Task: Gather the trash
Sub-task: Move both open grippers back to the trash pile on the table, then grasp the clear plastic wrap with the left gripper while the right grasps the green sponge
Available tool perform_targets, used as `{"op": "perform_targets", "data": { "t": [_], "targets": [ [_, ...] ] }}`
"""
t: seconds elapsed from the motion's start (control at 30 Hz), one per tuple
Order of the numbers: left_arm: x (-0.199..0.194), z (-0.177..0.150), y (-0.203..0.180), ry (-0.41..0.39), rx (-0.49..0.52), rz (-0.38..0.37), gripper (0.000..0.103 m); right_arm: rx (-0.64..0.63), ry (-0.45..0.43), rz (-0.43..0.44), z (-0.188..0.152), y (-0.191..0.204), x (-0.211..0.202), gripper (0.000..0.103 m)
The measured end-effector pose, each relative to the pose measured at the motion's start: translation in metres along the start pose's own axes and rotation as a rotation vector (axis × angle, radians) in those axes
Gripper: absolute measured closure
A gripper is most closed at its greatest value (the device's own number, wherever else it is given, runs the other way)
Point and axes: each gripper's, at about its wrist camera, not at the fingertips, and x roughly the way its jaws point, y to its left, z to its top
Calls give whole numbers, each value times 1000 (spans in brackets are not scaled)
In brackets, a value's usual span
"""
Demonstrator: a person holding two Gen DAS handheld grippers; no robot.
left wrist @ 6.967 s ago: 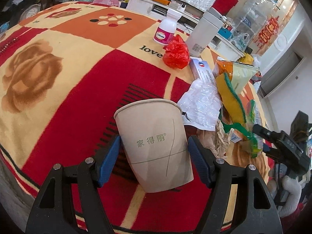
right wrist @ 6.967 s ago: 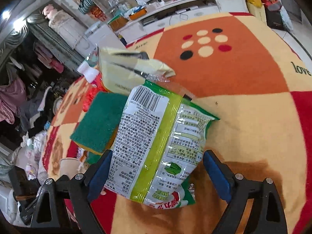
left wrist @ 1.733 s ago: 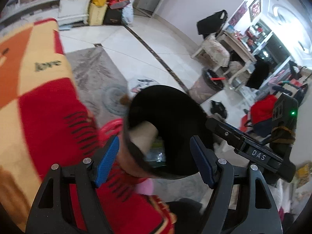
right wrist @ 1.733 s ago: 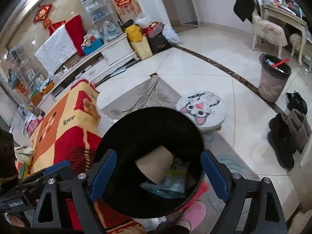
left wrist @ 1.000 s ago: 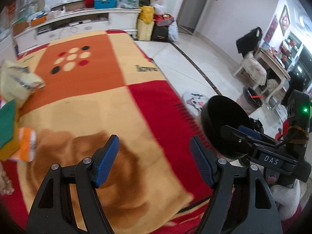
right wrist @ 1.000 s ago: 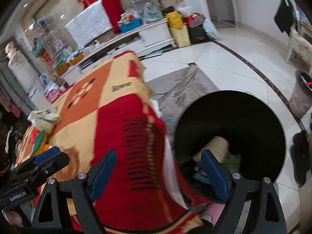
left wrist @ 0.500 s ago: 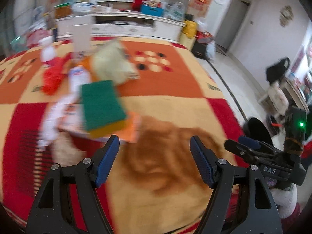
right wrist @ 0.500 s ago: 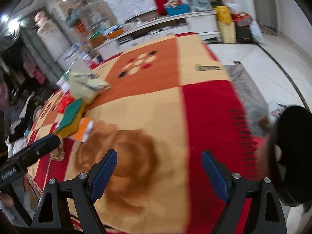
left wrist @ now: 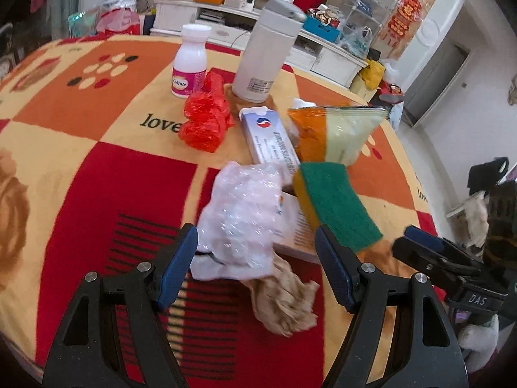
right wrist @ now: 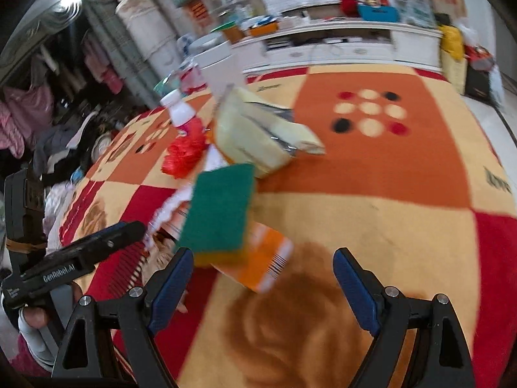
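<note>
The left gripper (left wrist: 257, 260) hangs over the counter (left wrist: 97, 174), which is covered by a red, orange and yellow patterned cloth, with its jaws apart and nothing pressed between them. Between the blue pads lies a crumpled clear plastic wrapper (left wrist: 240, 213), with a brown wad of paper (left wrist: 284, 300) just below it. A green scouring sponge (left wrist: 336, 203) rests tilted on a flat box (left wrist: 294, 226). Farther back are a blue-and-white carton (left wrist: 269, 134), a yellow snack bag (left wrist: 336, 132), a crumpled red bag (left wrist: 205, 116), a white pill bottle (left wrist: 190, 61) and a white flask (left wrist: 265, 55). The right gripper (left wrist: 446, 262) shows at the right edge.
</note>
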Motion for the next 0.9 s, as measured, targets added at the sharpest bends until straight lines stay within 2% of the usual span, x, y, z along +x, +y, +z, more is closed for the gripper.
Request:
{"op": "perform_targets", "data": {
  "t": [0.3,0.43,0.47,0.5,0.53,0.6,0.63,0.8,0.9],
  "targets": [
    [33,12,13,69,22,-34,29,-46,73,-3,18,22,44,17],
    [47,13,22,98,10,-48,29,-76,99,-46,18,26,57,17],
    [47,12,22,100,15,-52,30,-75,101,-40,18,24,59,18],
    [46,11,22,93,22,-53,30,-69,99,-18,18,21,61,27],
    [45,10,22,84,31,-54,40,-61,96,-5,18,18,61,37],
    [42,8,24,83,36,-54,43,-42,87,8,18,13,59,42],
    [40,8,26,81,28,-56,51,-34,79,15,18,11,56,44],
    [24,7,36,38,7,-34,65,-30,20,25,12,5,26,45],
    [12,5,29,15,20,-43,65,-31,-6,27,5,1,8,45]
  ]
}}
